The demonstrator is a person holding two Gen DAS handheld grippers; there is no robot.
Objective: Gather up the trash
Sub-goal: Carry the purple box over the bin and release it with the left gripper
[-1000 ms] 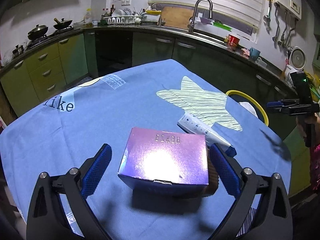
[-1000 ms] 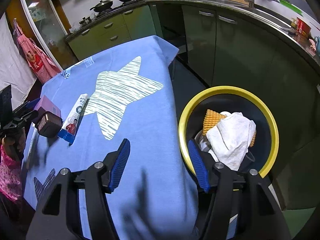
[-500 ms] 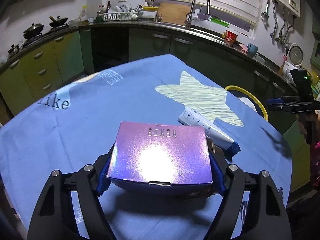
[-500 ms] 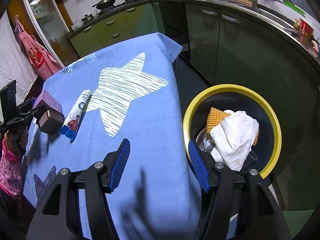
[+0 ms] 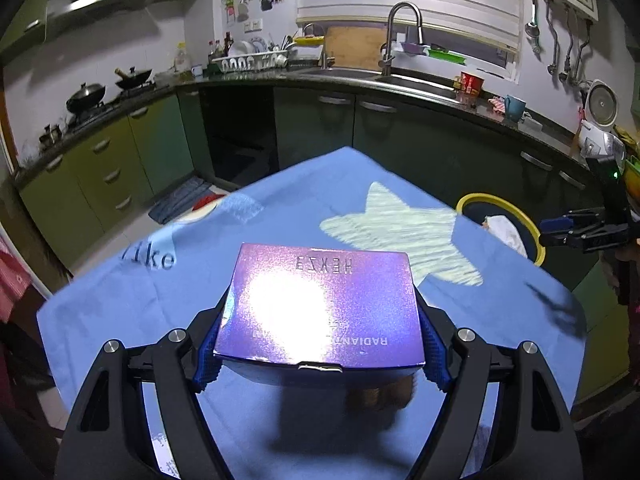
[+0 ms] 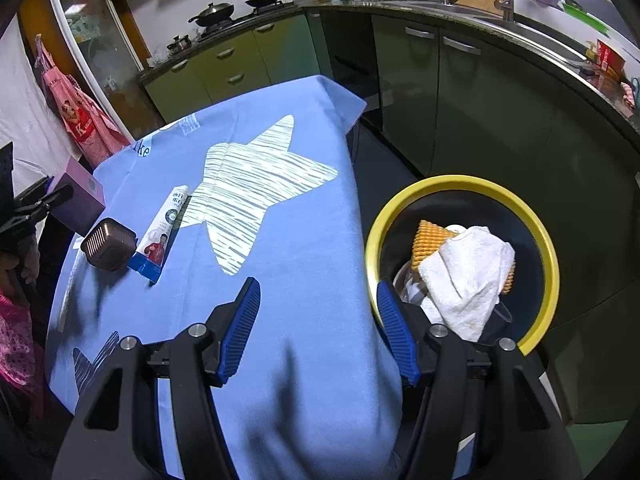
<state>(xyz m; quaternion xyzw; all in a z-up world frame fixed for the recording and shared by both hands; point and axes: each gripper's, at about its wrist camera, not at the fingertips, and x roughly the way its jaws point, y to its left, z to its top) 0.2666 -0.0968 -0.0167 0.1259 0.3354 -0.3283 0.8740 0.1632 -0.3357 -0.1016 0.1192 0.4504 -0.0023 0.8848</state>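
Right wrist view, yellow-rimmed bin – white cloth, yellow sponge inside

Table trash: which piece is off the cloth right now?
The purple box, clamped in the left tongs and lifted. The brown ribbed container and the tube lie on the blue cloth.

Both wrist views look down across the same table, from opposite sides.

The purple box carries embossed letters "HEXZE", seen upside down, and a partly glared line beginning "RADIAN". The blue tablecloth shows "ike". A red apron bears the letter "K". The tube's print is too small to read.
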